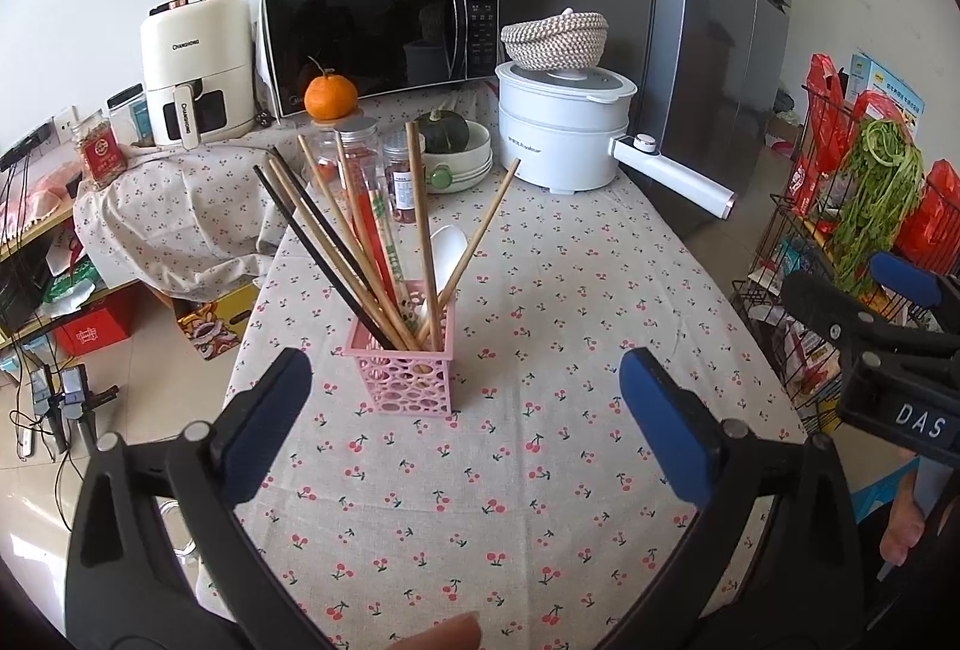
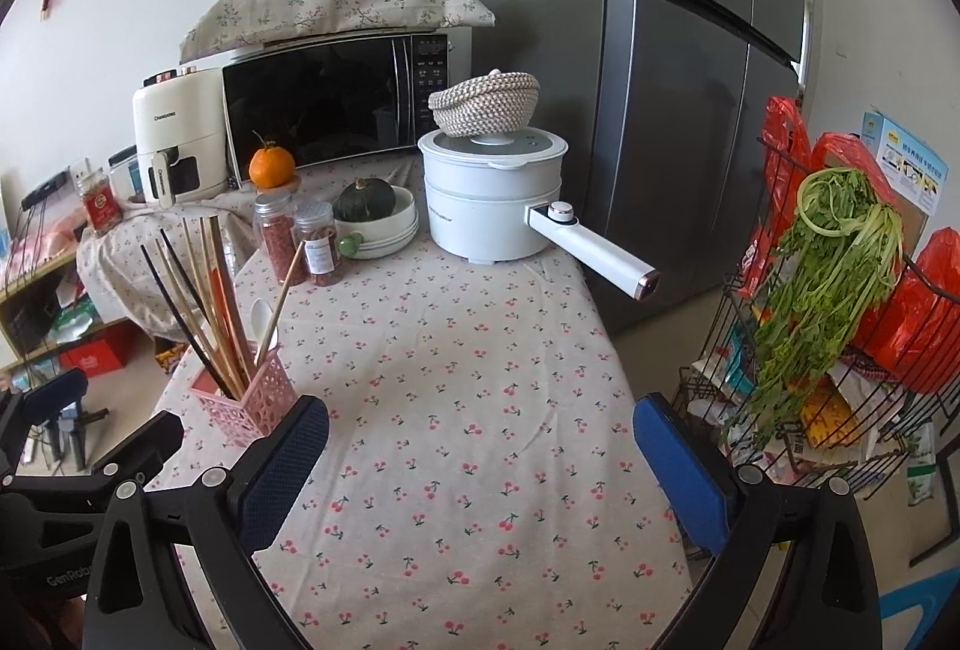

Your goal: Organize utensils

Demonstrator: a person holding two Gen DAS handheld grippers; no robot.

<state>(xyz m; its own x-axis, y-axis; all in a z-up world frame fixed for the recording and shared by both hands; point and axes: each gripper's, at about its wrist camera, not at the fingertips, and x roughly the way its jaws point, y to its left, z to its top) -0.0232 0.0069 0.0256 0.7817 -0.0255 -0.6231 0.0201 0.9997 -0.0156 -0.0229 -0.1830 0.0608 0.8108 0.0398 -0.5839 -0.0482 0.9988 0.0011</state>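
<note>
Basically done: chopsticks [image 1: 360, 254] and spoon [image 1: 447, 254] sit in basket [image 1: 408, 380], surface [image 1: 540, 470] bare, both tongs [image 1: 465, 425] [image 2: 480, 470] wide, empty.

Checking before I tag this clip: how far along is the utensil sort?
Looks essentially done. Done: chopsticks and a white spoon stand in the pink holder on the cherry tablecloth; no loose utensils visible on it. In hand: nothing; left gripper and right gripper are both open and empty. Left: nothing apparent.
</note>
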